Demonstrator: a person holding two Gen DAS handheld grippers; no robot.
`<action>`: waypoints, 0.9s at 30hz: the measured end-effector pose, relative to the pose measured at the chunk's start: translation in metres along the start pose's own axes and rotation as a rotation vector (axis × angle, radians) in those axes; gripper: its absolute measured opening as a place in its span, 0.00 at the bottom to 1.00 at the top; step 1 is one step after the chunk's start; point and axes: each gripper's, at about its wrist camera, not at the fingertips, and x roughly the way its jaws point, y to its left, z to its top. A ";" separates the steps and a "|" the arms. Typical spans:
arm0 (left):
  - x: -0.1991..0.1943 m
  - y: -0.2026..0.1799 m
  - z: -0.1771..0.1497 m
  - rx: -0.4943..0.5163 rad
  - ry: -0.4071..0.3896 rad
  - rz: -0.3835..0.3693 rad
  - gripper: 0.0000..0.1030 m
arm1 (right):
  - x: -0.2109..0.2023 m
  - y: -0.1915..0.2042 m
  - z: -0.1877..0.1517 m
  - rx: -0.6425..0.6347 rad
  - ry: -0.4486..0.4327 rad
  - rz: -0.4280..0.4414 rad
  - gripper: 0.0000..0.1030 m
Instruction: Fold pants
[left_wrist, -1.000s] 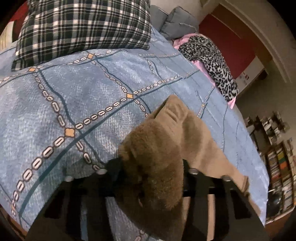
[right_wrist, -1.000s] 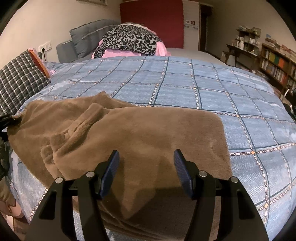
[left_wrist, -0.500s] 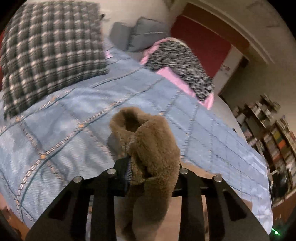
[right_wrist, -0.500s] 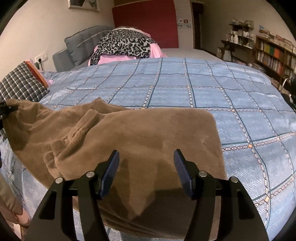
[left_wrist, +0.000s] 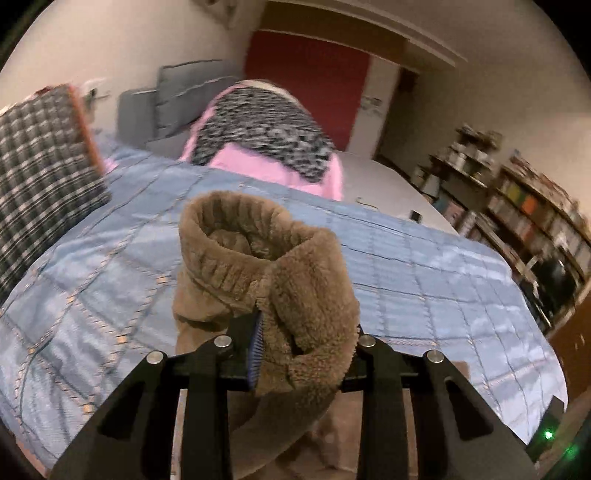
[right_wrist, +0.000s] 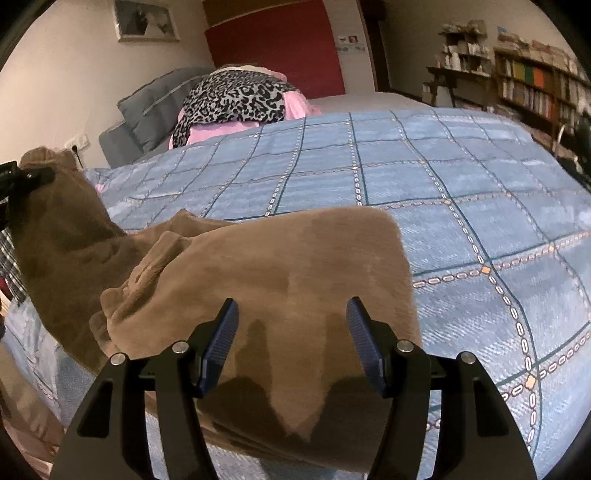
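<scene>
One pants end (lifted) pinched by left gripper.

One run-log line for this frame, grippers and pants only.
left gripper: shut on brown fleece pants, end lifted | right gripper: open, empty, over pants | pants partly on blue bedspread

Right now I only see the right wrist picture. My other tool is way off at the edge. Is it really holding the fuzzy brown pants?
Observer: Yes. The left tool is shut on a bunched cuff of the brown pants.
Operator: Is that bit lying on the bed?
Observer: No, it is lifted above the blue quilt.
Operator: What's past it?
Observer: A plaid pillow on the left.
</scene>
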 end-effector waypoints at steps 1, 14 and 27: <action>0.001 -0.011 -0.001 0.013 0.003 -0.014 0.28 | -0.001 -0.004 0.000 0.015 0.003 0.007 0.59; 0.017 -0.164 -0.049 0.250 0.086 -0.165 0.28 | -0.008 -0.064 0.001 0.200 0.011 0.077 0.59; 0.034 -0.232 -0.108 0.443 0.168 -0.195 0.28 | -0.017 -0.111 -0.001 0.290 -0.023 0.055 0.59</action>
